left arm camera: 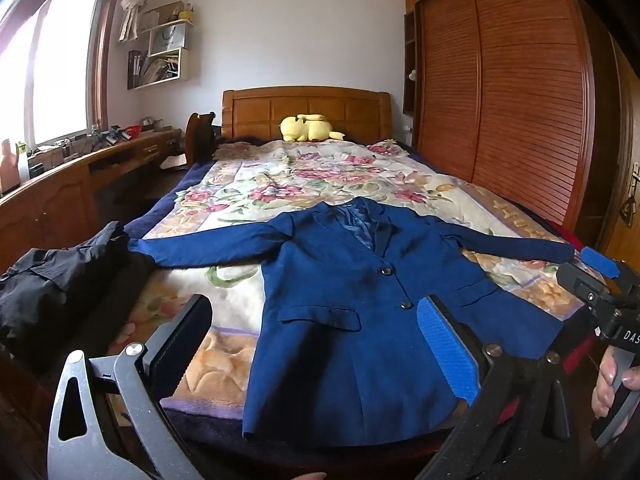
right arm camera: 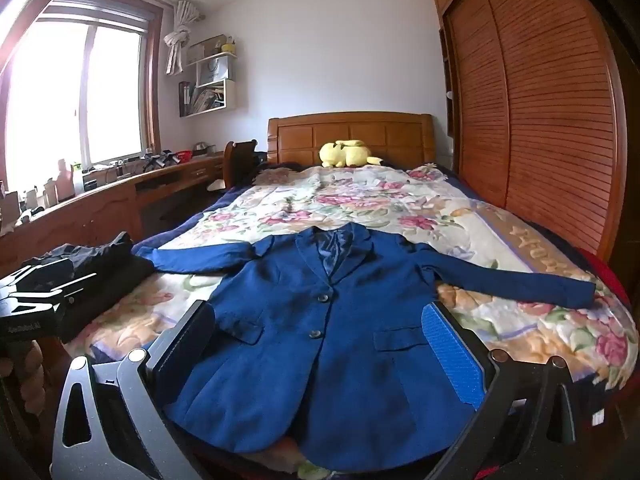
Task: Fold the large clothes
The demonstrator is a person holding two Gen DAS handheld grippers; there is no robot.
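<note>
A dark blue blazer (left arm camera: 352,320) lies face up and buttoned on the flowered bedspread (left arm camera: 248,184), its hem at the near edge and both sleeves spread out sideways. In the right wrist view the blazer (right arm camera: 320,344) fills the foreground. My left gripper (left arm camera: 316,312) hovers open over the lower left front of the blazer, holding nothing. Above the blazer's lower middle, my right gripper (right arm camera: 320,312) is also open and empty. A blue pad (left arm camera: 598,262) of the right gripper shows near the right sleeve cuff, with a hand (left arm camera: 612,372) on its handle.
A heap of black clothes (left arm camera: 52,280) sits at the bed's left edge beside the left sleeve. A yellow plush toy (left arm camera: 308,128) rests against the wooden headboard (left arm camera: 304,108). A wooden desk (left arm camera: 80,168) runs along the left wall. A slatted wardrobe (left arm camera: 500,100) lines the right.
</note>
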